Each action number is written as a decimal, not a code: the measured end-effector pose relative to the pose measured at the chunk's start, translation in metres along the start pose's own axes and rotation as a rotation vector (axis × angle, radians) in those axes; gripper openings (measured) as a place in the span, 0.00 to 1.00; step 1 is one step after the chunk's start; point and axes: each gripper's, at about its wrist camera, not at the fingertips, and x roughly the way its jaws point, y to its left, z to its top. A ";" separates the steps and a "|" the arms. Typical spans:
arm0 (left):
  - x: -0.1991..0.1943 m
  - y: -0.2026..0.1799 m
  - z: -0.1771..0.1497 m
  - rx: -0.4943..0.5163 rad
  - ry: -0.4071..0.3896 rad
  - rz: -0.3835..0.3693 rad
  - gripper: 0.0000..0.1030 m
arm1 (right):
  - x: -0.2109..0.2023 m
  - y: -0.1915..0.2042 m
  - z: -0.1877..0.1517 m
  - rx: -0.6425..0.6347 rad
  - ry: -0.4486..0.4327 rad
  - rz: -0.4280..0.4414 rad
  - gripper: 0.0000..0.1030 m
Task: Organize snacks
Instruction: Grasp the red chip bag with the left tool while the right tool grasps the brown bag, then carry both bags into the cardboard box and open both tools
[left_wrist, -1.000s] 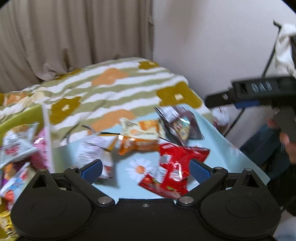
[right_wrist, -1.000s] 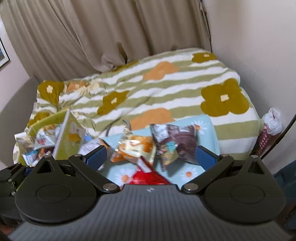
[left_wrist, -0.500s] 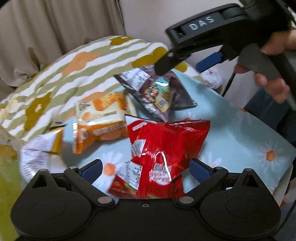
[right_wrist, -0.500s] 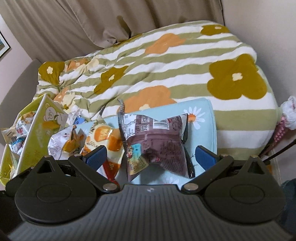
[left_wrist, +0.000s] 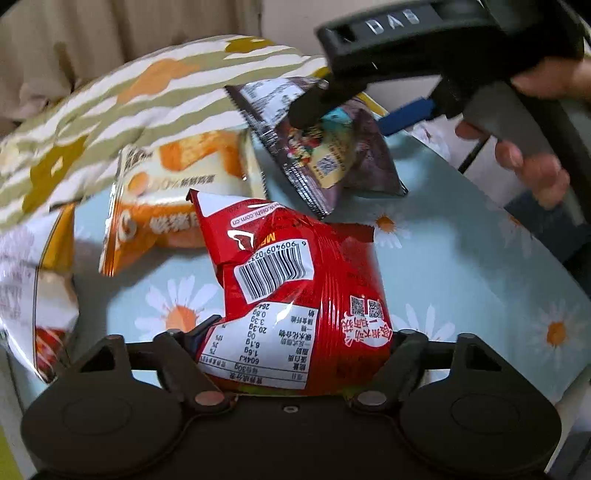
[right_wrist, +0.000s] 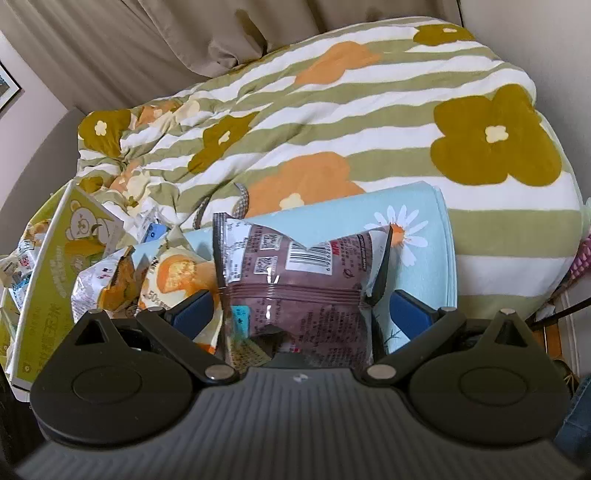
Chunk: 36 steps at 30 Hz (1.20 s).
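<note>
A red snack bag (left_wrist: 295, 295) lies on the light-blue daisy cloth (left_wrist: 461, 266), its near end between the open fingers of my left gripper (left_wrist: 291, 339). A dark brown snack bag (right_wrist: 295, 291) sits between the open blue-padded fingers of my right gripper (right_wrist: 299, 314); it also shows in the left wrist view (left_wrist: 325, 147), under the right gripper's body (left_wrist: 424, 40). An orange-and-white snack bag (left_wrist: 177, 199) lies left of both and also shows in the right wrist view (right_wrist: 173, 280). I cannot tell whether either gripper's pads touch a bag.
A white and orange bag (left_wrist: 33, 291) lies at the cloth's left edge. A yellow-green carton (right_wrist: 48, 280) with several small snacks stands at far left. The striped flower blanket (right_wrist: 332, 122) covers the bed behind. Curtains (right_wrist: 184, 33) and a wall are beyond.
Both grippers have moved forward and down onto the snacks. The red bag now sits between the left fingers, the brown bag between the right fingers. Both stay open.
</note>
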 end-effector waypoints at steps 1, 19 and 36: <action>-0.001 0.002 -0.001 -0.016 -0.001 -0.003 0.76 | 0.002 -0.001 0.000 0.004 0.003 0.000 1.00; -0.034 0.017 -0.019 -0.202 -0.033 0.035 0.71 | 0.025 -0.011 -0.005 0.049 0.037 0.076 1.00; -0.136 0.029 -0.017 -0.350 -0.255 0.120 0.71 | -0.059 0.030 -0.010 0.027 -0.076 0.083 0.93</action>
